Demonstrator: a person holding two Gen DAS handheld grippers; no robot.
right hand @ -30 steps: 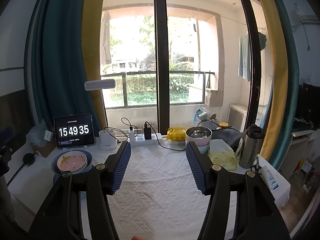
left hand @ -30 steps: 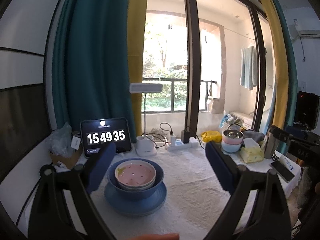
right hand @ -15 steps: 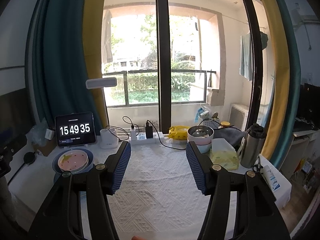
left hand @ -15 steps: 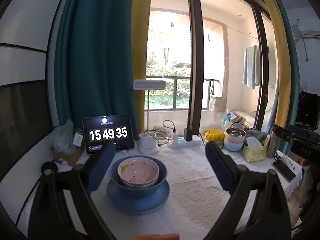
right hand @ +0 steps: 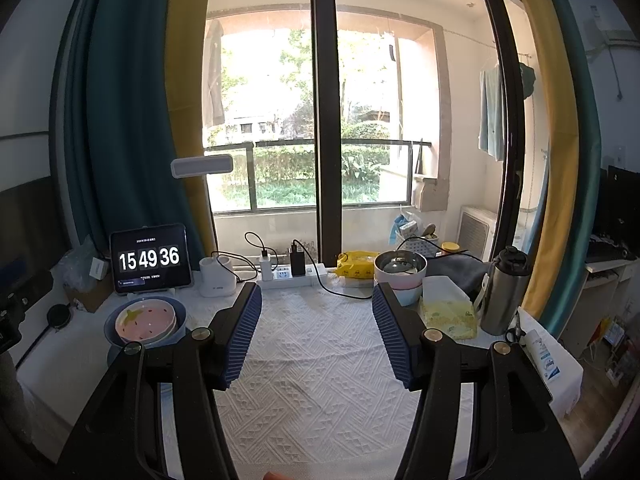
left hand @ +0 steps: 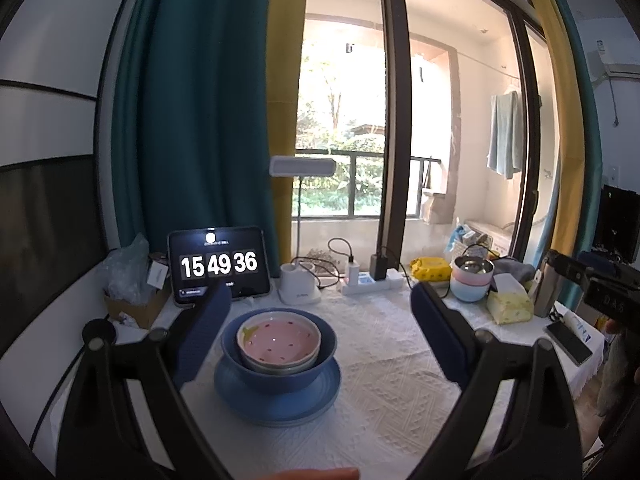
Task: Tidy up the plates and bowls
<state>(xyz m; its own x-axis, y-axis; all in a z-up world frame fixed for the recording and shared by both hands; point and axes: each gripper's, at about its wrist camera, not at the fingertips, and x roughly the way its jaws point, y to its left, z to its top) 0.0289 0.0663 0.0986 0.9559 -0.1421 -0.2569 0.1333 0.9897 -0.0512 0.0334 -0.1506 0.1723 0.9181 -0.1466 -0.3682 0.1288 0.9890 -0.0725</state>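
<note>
L claw (left hand: 320, 316) wide, empty; R claw (right hand: 317, 328) half-open, empty. Bowls (left hand: 279, 340) nested on plate (left hand: 277, 398), lower centre of left view. Risk: nudging the stack w/ a pad (left hand: 202, 336) tips bowls off the plate.

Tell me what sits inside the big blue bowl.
Inside the big blue bowl sits a pale bowl, with a pink seed-dotted bowl nested in it. Anything lower is covered.
</note>
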